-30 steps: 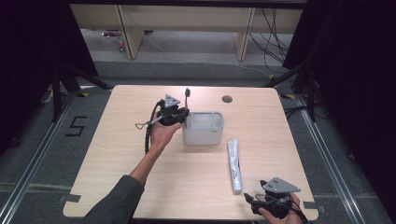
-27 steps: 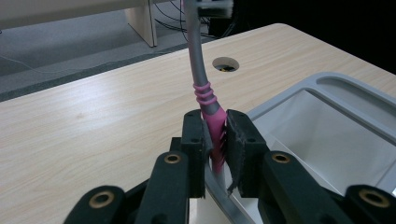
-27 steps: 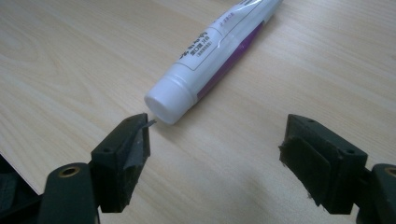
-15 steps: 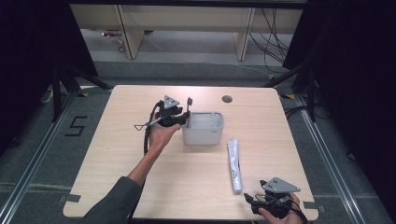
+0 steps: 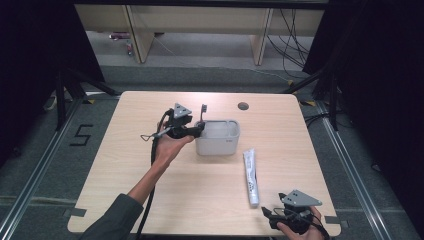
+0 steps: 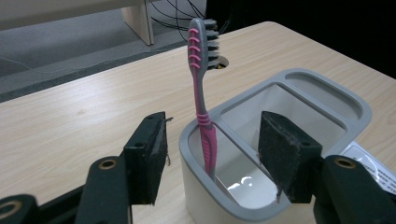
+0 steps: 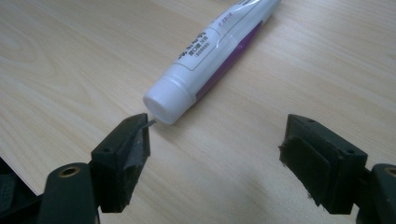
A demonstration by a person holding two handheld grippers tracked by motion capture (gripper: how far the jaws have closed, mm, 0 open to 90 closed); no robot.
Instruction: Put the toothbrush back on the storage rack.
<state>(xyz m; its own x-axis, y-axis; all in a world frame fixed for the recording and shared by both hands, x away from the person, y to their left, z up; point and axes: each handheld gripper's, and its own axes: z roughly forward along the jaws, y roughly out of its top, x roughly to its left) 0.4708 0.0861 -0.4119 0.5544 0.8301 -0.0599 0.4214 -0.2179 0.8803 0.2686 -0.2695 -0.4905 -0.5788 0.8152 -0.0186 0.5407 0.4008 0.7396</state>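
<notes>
Between your left gripper's (image 6: 212, 161) parted jaws the pink toothbrush (image 6: 201, 88) stands upright in the grey holder (image 5: 218, 137), apparently untouched (its foot is hidden). Those jaws have just been opening off it. Your left forearm reaches diagonally forward; your right gripper (image 7: 215, 154) rests open near the toothpaste tube (image 7: 215, 51).

Toothbrush (image 6: 203, 93) and holder rim (image 6: 243, 100) stand between the left tongs (image 6: 212, 156).
</notes>
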